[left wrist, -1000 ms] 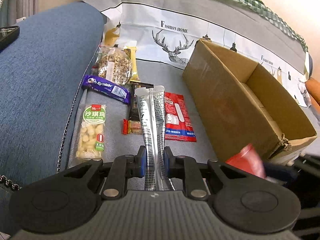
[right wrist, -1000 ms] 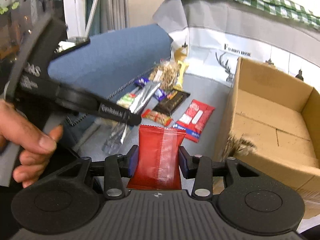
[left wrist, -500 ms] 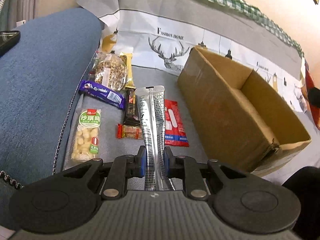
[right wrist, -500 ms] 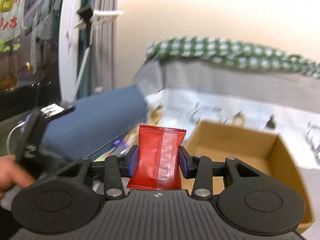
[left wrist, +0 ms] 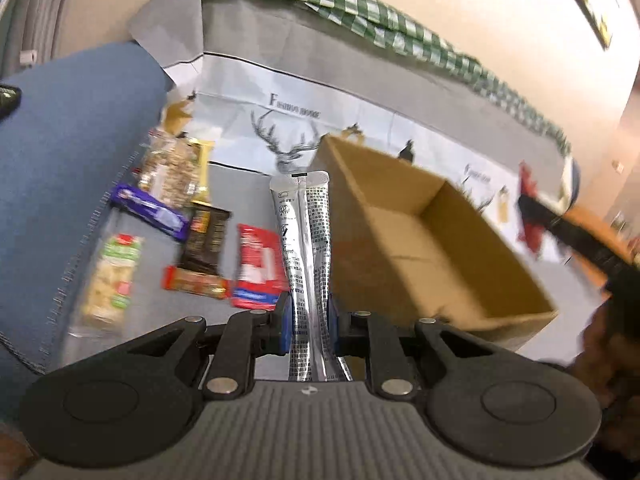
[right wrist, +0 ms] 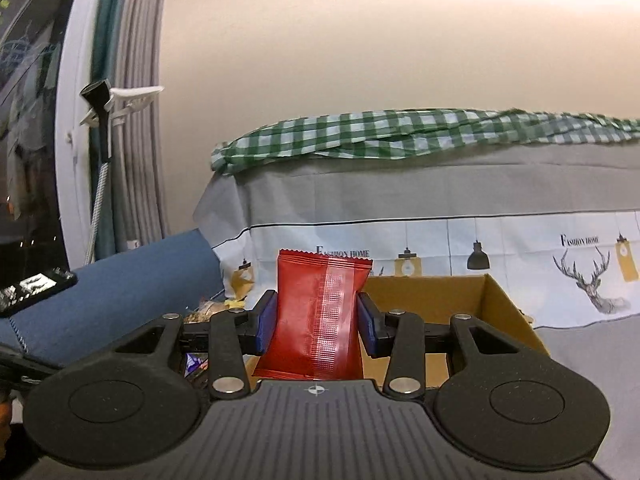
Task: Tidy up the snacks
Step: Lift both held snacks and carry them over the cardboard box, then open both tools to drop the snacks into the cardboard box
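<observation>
The box (left wrist: 432, 236) is sitting open at centre right of the left wrist view, and as far as its inside is showing, it is holding nothing yet; the near corner is hidden behind the gripper body. So the sorting is looking barely begun: two snacks are in the air and the rest are still lying on the grey cover.

The left gripper (left wrist: 307, 320) is pinching a pair of silver sachets (left wrist: 304, 216), which are sticking up at frame centre, just beside the box's near wall. The right gripper (right wrist: 316, 322) is clamping a red packet (right wrist: 320, 312) by its sides, upright at lower centre of the right wrist view, with the box (right wrist: 496, 304) showing behind it. Both loads probably need carrying over the rim and letting go.

Left of the box, in the middle left of the left wrist view, six snacks are waiting:
- a nut bag (left wrist: 176, 168)
- a green pack (left wrist: 112, 276)
- a red-white pack (left wrist: 256, 268)
- a purple bar (left wrist: 150, 212)
- a dark bar (left wrist: 206, 236)
- a small orange bar (left wrist: 196, 284)

The box's wall is standing between the sachets and the opening. The two grippers may crowd each other over it.
</observation>
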`<action>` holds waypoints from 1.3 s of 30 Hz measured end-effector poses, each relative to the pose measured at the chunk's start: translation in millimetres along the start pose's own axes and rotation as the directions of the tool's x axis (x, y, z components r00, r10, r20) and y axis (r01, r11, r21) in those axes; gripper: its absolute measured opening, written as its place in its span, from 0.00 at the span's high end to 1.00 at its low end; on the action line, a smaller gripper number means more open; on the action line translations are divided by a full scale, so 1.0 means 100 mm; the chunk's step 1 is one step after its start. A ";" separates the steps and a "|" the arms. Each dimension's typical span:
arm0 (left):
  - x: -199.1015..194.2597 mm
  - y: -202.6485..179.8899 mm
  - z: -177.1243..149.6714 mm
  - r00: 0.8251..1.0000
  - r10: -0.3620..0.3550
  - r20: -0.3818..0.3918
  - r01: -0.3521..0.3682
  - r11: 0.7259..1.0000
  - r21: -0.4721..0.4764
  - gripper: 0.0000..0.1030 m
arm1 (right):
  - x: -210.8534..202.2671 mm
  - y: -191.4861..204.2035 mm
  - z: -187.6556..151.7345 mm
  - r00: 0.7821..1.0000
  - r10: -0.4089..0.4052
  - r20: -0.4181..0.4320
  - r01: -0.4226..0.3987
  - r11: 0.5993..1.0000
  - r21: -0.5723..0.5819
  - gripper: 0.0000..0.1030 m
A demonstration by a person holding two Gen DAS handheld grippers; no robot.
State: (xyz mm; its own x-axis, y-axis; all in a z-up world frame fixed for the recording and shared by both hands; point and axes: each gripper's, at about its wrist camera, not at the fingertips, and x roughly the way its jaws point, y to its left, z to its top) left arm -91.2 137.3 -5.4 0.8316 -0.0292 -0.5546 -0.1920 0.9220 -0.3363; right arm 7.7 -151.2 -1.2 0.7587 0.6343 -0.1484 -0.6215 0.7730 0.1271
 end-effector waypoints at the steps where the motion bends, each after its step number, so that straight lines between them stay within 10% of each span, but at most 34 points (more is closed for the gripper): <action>1: 0.01 -0.05 0.02 1.000 -0.011 0.001 0.011 1.000 -0.009 0.81 | 0.01 -0.02 0.00 1.000 -0.007 0.003 0.007 1.000 0.011 0.58; 21: 0.80 -1.79 0.90 0.991 -0.123 0.049 0.110 0.972 0.209 0.81 | 0.15 -0.53 -0.05 0.980 -0.194 0.037 0.182 0.961 0.207 0.58; 31: 0.90 -1.54 0.79 1.000 -0.023 0.003 0.023 0.991 0.135 0.58 | 0.22 -0.70 -0.07 0.966 -0.256 -0.046 0.259 0.924 0.280 0.32; 39: 0.91 -1.14 0.41 0.975 0.222 -0.016 -0.221 0.975 0.033 0.38 | 0.32 -0.89 -0.10 0.883 -0.412 -0.223 0.467 0.814 0.344 0.29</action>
State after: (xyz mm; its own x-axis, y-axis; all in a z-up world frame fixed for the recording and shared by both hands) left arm 27.5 45.5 13.5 0.7597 0.1698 -0.6277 -0.3537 0.9179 -0.1798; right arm 85.2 -199.6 -27.2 0.8829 0.2424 -0.4022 -0.0844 0.9245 0.3718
